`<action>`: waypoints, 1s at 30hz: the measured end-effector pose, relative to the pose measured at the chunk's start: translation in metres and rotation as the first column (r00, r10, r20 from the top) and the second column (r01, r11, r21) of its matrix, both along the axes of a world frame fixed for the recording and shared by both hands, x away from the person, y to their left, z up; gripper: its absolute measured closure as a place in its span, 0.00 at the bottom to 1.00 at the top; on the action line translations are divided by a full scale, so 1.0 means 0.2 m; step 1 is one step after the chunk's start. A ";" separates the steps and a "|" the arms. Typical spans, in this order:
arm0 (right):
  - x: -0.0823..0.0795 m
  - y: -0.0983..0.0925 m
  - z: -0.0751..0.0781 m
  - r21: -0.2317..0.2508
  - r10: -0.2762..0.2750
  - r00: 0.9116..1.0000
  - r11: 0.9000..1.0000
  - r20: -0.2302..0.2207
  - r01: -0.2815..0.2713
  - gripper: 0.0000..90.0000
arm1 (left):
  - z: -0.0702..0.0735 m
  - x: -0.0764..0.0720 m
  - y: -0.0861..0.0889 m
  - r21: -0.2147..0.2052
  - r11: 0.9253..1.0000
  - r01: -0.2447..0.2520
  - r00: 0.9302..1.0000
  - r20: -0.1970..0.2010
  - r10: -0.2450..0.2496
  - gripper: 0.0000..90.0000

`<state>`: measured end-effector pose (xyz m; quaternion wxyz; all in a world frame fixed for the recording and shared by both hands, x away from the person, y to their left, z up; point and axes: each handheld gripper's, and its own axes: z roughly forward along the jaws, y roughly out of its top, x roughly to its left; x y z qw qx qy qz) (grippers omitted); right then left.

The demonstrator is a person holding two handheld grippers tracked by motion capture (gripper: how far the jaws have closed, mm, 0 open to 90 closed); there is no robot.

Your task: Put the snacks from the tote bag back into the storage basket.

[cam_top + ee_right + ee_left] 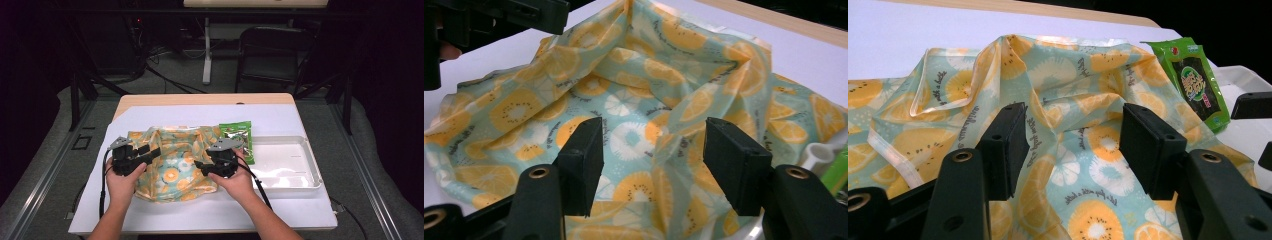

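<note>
Left gripper [150,151], right gripper [198,165]: jaws of both spread wide, nothing clamped, poised over fruit-print bag [172,162] from either side. Bag: thin, soft, crinkly film, judged light, slippery; best pinched at rim fold [918,100]. Lies mid-table, nearer front edge. Beyond, at right: green snack packet [238,140] on white tray [312,165] edge.

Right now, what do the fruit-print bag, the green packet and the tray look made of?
Fruit-print bag: thin glossy plastic or coated fabric, going by its sheen and soft creases; which one is unclear.
Green packet: shiny printed film, with glare on its face.
Tray: smooth white moulded plastic, apparently rigid, with rounded corners.
</note>
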<state>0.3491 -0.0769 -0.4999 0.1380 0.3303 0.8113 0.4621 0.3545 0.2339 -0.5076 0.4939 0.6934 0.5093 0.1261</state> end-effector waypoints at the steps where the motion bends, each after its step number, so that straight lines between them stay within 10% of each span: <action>1: 0.00 0.01 -0.01 -0.002 0.004 1.000 1.000 0.001 -0.004 0.46 | 0.00 0.00 0.00 0.001 1.000 -0.001 1.000 0.001 0.001 0.50; 30: -0.04 0.11 -0.07 -0.054 0.081 0.997 0.995 -0.018 -0.082 0.48 | -0.01 0.00 -0.02 0.025 1.000 0.012 1.000 -0.006 -0.012 0.49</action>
